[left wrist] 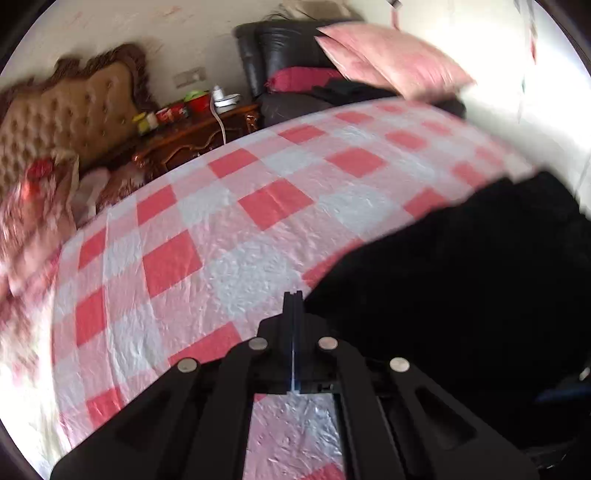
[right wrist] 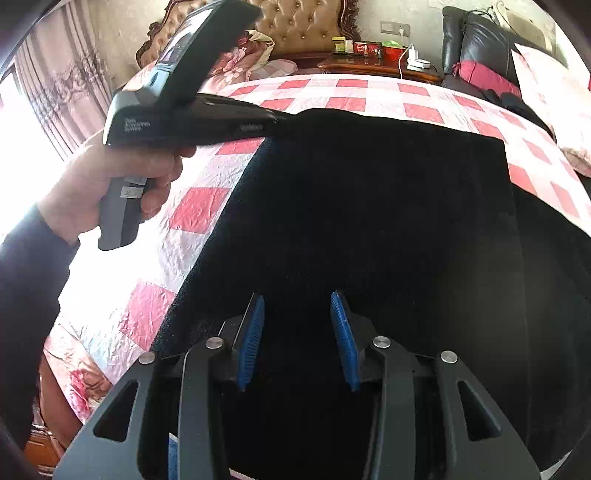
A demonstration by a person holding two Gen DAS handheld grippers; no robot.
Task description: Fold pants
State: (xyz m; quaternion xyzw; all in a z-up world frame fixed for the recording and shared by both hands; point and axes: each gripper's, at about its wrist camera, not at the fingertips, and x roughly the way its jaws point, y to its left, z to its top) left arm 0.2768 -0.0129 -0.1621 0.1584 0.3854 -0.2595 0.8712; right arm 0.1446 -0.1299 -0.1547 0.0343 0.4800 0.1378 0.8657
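My black fabric pants (right wrist: 369, 229) lie spread flat on the bed's pink, red and white checked plastic cover (right wrist: 192, 221), filling the middle and right of my right wrist view, with their far edge running straight across the cover and their left edge slanting down toward me. My right gripper (right wrist: 297, 339) hangs just above the near part of the pants with its blue-padded fingers (right wrist: 251, 339) standing well apart, nothing between them but the dark cloth below. My left gripper (left wrist: 293, 295) has its two black fingers pressed flat together, and its tip sits right at the left edge of the pants; whether it pinches any cloth I cannot tell (the picture is blurred there). From the right wrist camera I see my left hand (right wrist: 110, 184) wrapped around that tool's grey handle, the nose of the tool reaching the far left corner of the pants. Beyond the bed stand a tufted tan headboard (right wrist: 303, 26), a dark wooden nightstand (right wrist: 373, 66) crowded with small containers, and a black leather chair (right wrist: 476, 40) holding a pale pink pillow (left wrist: 391, 62).
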